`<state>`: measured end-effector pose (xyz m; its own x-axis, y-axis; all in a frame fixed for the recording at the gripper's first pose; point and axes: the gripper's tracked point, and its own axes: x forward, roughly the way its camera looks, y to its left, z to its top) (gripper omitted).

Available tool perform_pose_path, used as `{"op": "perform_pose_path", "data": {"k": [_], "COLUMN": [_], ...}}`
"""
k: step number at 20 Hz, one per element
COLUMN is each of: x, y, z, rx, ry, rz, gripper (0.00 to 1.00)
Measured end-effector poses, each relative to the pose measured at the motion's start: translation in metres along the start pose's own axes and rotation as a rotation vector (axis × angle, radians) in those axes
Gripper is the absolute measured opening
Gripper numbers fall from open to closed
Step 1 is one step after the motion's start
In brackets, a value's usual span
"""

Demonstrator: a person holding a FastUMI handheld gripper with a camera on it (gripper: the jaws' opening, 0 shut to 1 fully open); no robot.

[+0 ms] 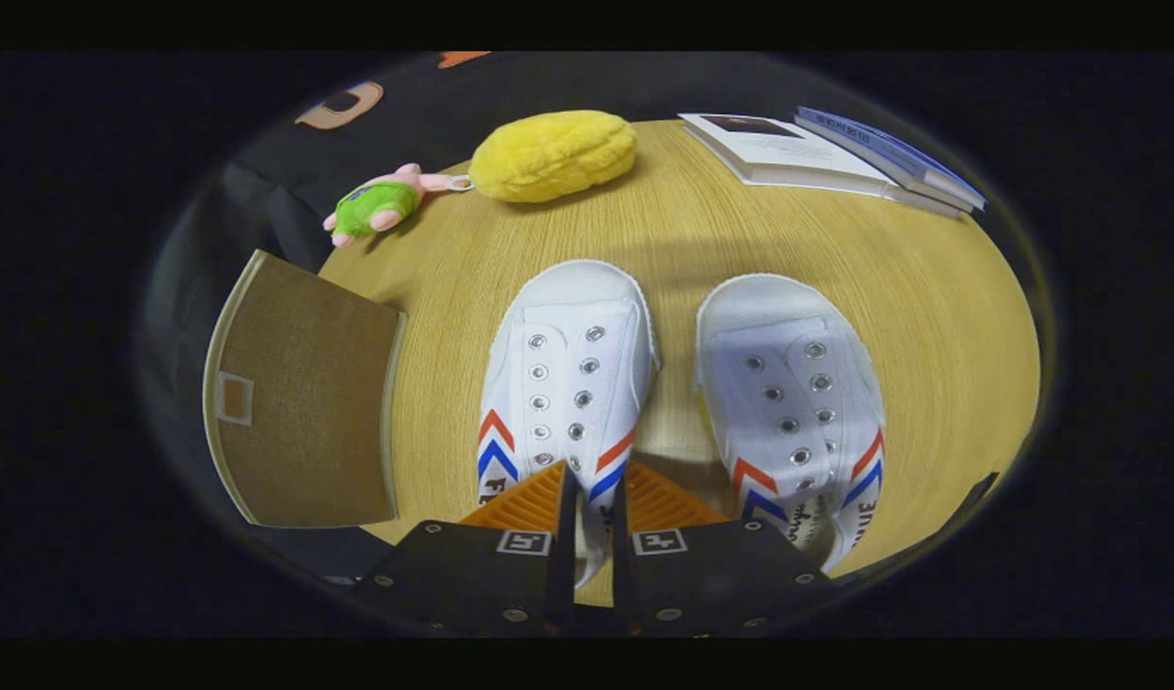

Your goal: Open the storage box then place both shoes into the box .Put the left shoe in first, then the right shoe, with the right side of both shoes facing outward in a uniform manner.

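Gripper [591, 498] nearly closed, pinching the white canvas left shoe [567, 374] at its collar; light, soft, likely sags.

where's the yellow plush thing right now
The fluffy yellow plush lies at the round wooden table's far edge, between the small pink-and-green toy and the books.

I see two white lace-less shoes with red and blue chevrons, upright, toes away from me: the left shoe [565, 379] nearer the brown storage box [304, 393], lid shut; the right shoe [793, 407] farther off.
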<state>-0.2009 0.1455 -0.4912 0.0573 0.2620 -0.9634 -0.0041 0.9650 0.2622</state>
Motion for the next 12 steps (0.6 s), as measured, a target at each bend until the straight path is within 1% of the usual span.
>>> {"op": "perform_pose_path", "data": {"k": [2,4,6,12], "x": [-0.001,-0.003,-0.006,-0.027], "y": [0.0,0.0,-0.001,0.022], "z": [0.0,0.001,0.003,0.019], "rx": [0.046,0.091,0.081,0.107], "ry": [0.007,-0.005,-0.031,-0.076], "rz": [0.01,-0.008,-0.027,0.027], "gripper": [0.16,0.11,0.08,0.06]}}
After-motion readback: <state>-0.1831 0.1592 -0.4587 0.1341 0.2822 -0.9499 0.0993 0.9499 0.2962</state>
